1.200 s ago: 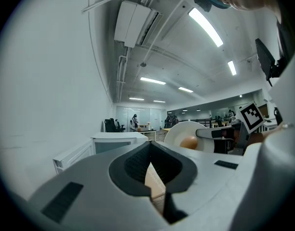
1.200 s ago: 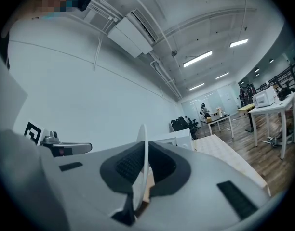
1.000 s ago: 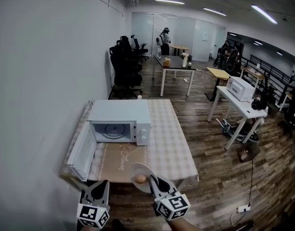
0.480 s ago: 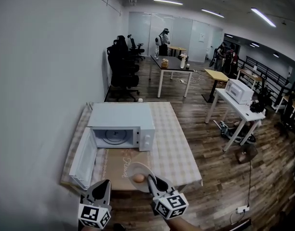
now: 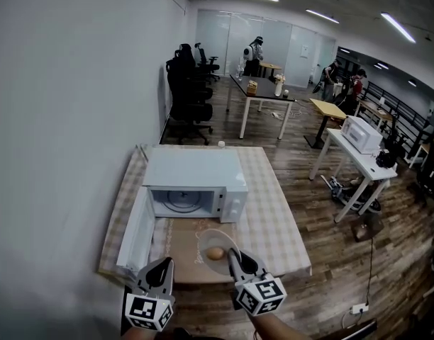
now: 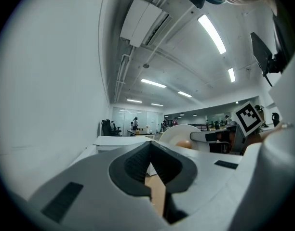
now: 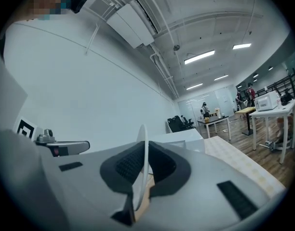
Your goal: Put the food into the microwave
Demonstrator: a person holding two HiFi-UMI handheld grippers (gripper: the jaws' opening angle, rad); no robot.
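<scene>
Over the near edge of the checked-cloth bench [image 5: 277, 218], right gripper [image 5: 235, 255] jaws clench the rim of a round white plate [image 5: 210, 238] bearing a brown egg-shaped food [image 5: 215, 253]. Beyond it, the white microwave [image 5: 203, 172] stands open, with only its turntable [image 5: 180, 202] inside. Left gripper [image 5: 162, 266] jaws are closed on nothing.

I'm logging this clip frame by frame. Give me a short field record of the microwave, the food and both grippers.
microwave: on the checked table, door open
food: brown, egg-shaped, on a white plate
right gripper: shut on the plate's rim, short of the microwave
left gripper: shut, empty
</scene>
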